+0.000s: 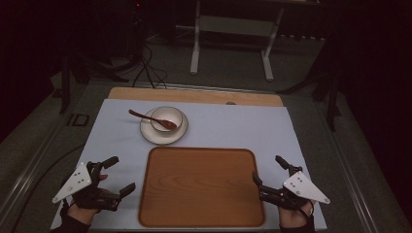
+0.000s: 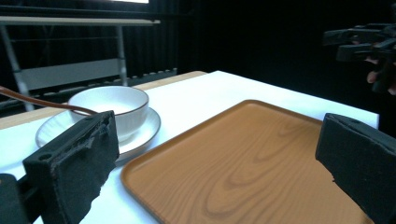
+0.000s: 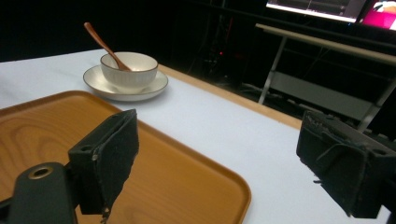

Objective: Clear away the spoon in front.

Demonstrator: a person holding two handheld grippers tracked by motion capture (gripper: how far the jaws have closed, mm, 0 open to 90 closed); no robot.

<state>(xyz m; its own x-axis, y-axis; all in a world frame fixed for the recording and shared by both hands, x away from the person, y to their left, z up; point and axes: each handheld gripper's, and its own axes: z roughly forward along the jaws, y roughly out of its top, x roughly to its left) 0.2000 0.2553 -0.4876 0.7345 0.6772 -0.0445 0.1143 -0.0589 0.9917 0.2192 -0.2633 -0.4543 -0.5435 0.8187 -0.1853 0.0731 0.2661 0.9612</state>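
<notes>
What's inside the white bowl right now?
A wooden spoon rests in the bowl, its handle leaning over the rim. The bowl's bottom under the spoon's head is hidden.

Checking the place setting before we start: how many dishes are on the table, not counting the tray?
2: a white bowl and the white saucer it sits on, beyond the tray's far-left corner. A wooden spoon rests in the bowl. Nothing seems hidden.

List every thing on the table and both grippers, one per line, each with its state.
Tray: empty, flat on the table, between the two grippers.
Plate: flat on the table beyond the tray, bowl on it.
Bowl: upright on the plate, spoon inside.
Spoon: head in the bowl, handle leaning out over the rim.
Left gripper: open, holding nothing.
Right gripper: open, holding nothing.
</notes>
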